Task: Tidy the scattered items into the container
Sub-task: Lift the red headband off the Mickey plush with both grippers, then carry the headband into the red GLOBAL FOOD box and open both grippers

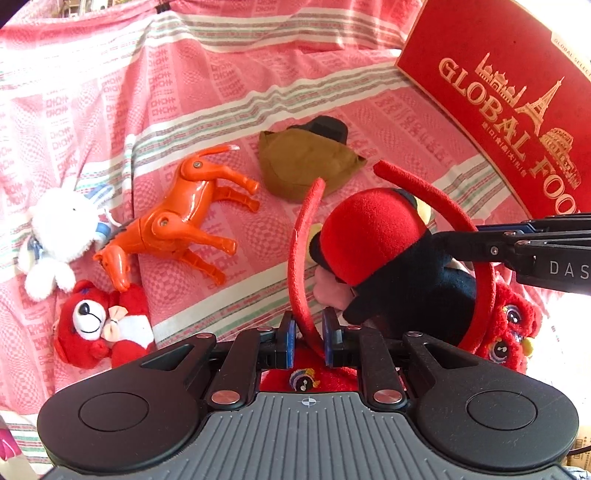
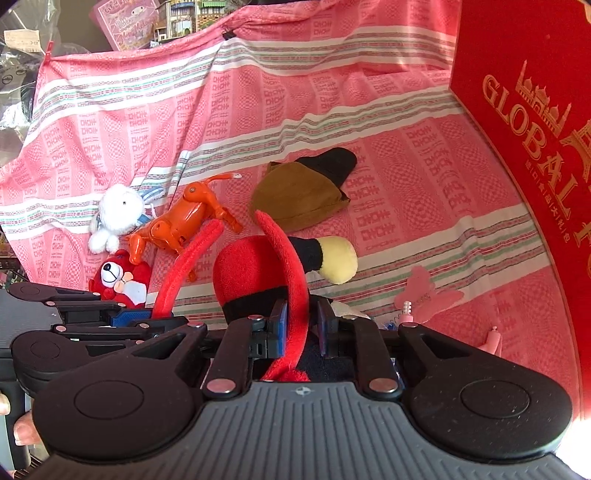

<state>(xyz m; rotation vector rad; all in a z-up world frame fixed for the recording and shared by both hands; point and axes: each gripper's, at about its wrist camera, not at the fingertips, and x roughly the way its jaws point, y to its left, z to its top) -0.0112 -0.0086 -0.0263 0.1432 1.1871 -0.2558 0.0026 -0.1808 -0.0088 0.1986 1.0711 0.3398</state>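
Observation:
A red felt headband [image 1: 297, 254] with lion-face plushes [image 1: 513, 325] on it arches over the pink cloth. My left gripper [image 1: 308, 332] is shut on one side of the band. The right gripper [image 2: 300, 325] is shut on the other side [image 2: 291, 258] and reaches in from the right in the left wrist view [image 1: 476, 240]. A red and black plush [image 1: 369, 236] with a yellow foot [image 2: 340, 258] lies inside the loop. The red "GLOBAL FOOD" box [image 1: 498, 92] stands at the right [image 2: 535, 147]. My left gripper [image 2: 155, 314] shows at the left of the right wrist view.
An orange plastic horse [image 1: 184, 218], a white plush [image 1: 62, 236] and a red bear plush [image 1: 96, 325] lie to the left. A brown pouch [image 1: 306, 158] lies beyond the headband. Pink butterfly clips [image 2: 428, 295] lie near the box. Clutter stands behind the cloth [image 2: 140, 22].

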